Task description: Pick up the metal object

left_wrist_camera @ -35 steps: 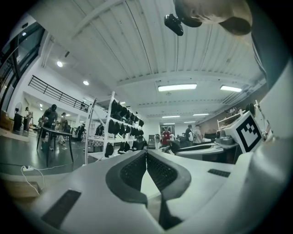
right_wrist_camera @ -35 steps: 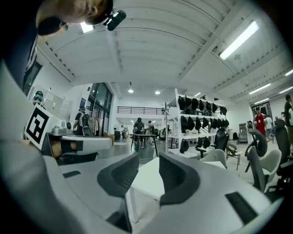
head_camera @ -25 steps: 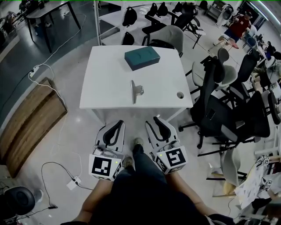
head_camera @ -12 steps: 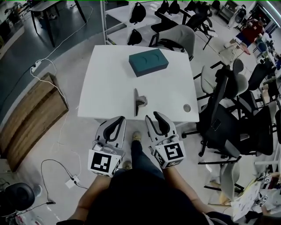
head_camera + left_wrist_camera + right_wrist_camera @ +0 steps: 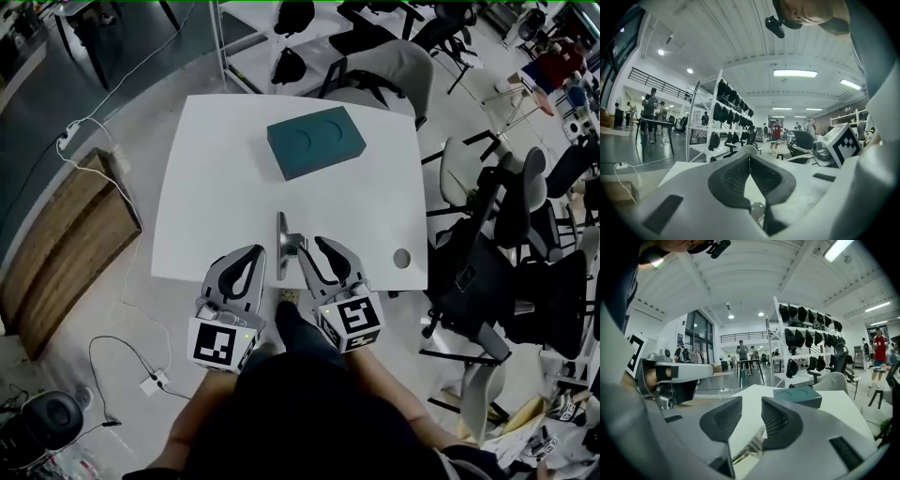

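The metal object, a narrow upright plate with a small bracket, stands on the white table near its front edge. My right gripper is open and reaches over that edge, just right of the object; nothing is held. In the right gripper view the metal object shows low between the jaws, below the tips of the right gripper. My left gripper is at the table's front edge, left of the object. In its own view the left gripper is shut and empty.
A teal box lies toward the far side of the table; the teal box also shows ahead in the right gripper view. A round cable hole sits at the front right corner. Office chairs crowd the right side, and a wooden pallet lies at the left.
The table has come closer. Both grippers have moved forward from above the floor to the table's front edge, the right one now beside the metal object.
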The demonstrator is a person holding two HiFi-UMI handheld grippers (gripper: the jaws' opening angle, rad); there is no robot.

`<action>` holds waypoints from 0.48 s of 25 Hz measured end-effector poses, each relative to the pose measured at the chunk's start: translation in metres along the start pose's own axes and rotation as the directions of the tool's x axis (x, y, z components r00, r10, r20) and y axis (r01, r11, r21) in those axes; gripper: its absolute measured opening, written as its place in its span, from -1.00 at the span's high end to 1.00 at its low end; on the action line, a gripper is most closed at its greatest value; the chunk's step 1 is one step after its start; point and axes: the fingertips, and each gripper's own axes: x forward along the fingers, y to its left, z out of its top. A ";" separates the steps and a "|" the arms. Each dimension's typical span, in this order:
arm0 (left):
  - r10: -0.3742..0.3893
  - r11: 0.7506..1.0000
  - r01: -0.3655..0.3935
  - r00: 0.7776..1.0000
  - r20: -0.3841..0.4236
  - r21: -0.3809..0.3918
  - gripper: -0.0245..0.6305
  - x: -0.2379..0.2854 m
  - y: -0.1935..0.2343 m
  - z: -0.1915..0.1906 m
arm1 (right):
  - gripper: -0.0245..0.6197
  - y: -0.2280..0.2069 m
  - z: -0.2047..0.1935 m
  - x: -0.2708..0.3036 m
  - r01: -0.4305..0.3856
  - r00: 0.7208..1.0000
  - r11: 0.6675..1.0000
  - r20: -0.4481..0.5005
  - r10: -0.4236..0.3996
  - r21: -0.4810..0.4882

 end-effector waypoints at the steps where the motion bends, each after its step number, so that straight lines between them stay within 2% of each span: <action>1: 0.004 1.000 -0.004 1.000 -0.010 -0.002 0.85 0.008 0.003 -0.003 | 0.51 -0.005 -0.004 0.007 -0.010 1.000 1.000 -0.017 0.010 0.002; 7: 0.029 0.999 -0.030 0.999 -0.039 -0.015 0.85 0.043 0.021 -0.013 | 0.51 -0.024 -0.026 0.043 -0.067 0.992 0.998 -0.103 0.068 0.012; 12: 0.036 0.999 -0.038 0.997 -0.061 -0.032 0.85 0.056 0.030 -0.021 | 0.51 -0.035 -0.046 0.060 -0.076 0.983 0.996 -0.165 0.081 0.040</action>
